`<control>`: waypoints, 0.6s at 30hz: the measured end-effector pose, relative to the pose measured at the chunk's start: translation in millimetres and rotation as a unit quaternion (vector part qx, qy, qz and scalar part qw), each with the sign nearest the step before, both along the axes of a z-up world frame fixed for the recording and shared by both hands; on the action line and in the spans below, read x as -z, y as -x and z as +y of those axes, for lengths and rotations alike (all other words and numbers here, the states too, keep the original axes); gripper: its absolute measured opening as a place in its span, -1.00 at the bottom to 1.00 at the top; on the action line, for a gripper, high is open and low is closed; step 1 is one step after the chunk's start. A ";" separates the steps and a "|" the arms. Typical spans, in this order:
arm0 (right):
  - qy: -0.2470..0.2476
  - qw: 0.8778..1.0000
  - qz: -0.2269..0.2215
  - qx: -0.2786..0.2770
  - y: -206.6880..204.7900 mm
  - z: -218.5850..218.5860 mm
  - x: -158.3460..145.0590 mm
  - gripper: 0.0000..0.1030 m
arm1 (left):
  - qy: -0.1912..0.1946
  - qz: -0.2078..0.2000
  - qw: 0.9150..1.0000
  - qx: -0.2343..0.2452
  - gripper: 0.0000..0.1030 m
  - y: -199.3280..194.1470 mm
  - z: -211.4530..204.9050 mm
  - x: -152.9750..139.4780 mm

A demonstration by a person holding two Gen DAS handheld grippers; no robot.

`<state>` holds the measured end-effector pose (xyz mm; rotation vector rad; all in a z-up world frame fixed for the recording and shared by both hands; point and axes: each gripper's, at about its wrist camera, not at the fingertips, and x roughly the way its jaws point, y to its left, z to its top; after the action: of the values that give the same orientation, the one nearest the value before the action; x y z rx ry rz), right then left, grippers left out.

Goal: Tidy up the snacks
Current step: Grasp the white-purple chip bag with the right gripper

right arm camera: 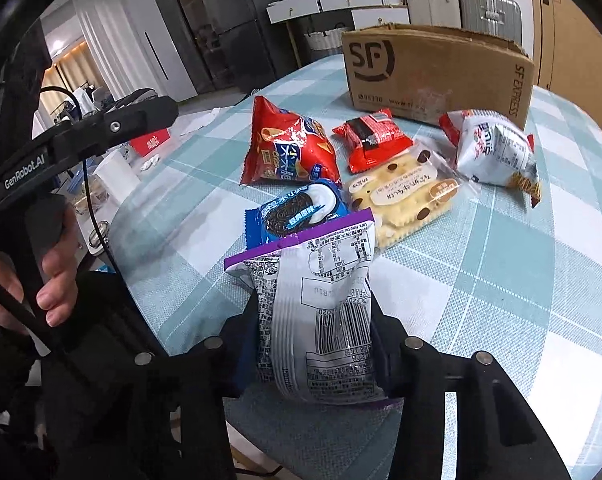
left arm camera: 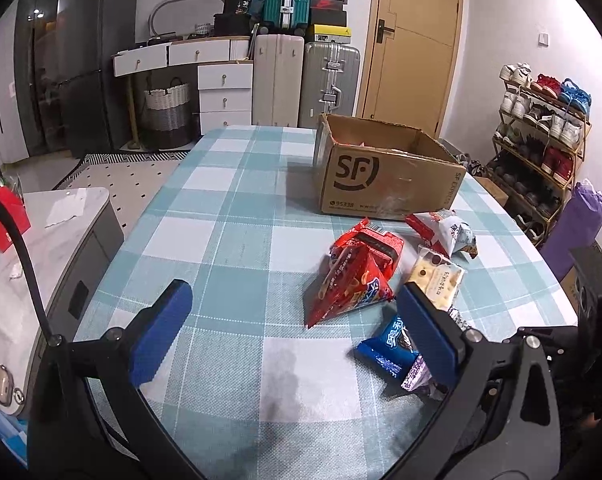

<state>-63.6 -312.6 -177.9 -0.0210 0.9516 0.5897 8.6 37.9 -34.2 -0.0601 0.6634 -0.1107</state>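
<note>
Right wrist view shows the right hand-held gripper clenched on a silver packet with a purple edge, its pads pressing the packet's two long sides near the lower half, the packet sitting at 6 o'clock in that picture just above the near edge of the checked surface. The packet's long axis runs from 6 towards 12 o'clock, purple seal end pointing away towards the cardboard box at 1 o'clock, printed back and barcode facing up. It looks light, puffy and crinkly, probably slippery foil with breakable contents, so a gentle squeeze across the middle of the body, as now, seems wiser than pinching a thin seal. Just beyond it at 12 o'clock lies the blue cookie packet, with the pale biscuit packet to its right, the big red chip bag at 11 o'clock, a small red packet and a white packet at 2 o'clock. Left wrist view shows the left hand-held gripper released, jaws standing wide over bare cloth, with nothing between them.
</note>
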 end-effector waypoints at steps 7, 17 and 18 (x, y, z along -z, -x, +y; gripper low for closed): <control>-0.015 1.000 -0.010 0.009 3.3 -7.6 -7.3 -0.22 | 0.003 0.005 1.000 -0.004 0.98 1.6 4.6 3.9; -0.056 0.997 -0.041 0.035 14.4 -29.4 -29.5 -0.22 | 0.001 0.034 0.999 0.008 0.98 -12.4 2.9 15.7; -0.055 0.997 -0.047 0.037 14.6 -30.7 -32.2 -0.22 | -0.002 0.042 0.999 0.014 0.98 -15.8 0.8 18.0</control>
<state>-78.2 -343.4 -145.7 0.0845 0.8238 0.5674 24.4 38.7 -52.1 -0.0513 0.7484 -0.1339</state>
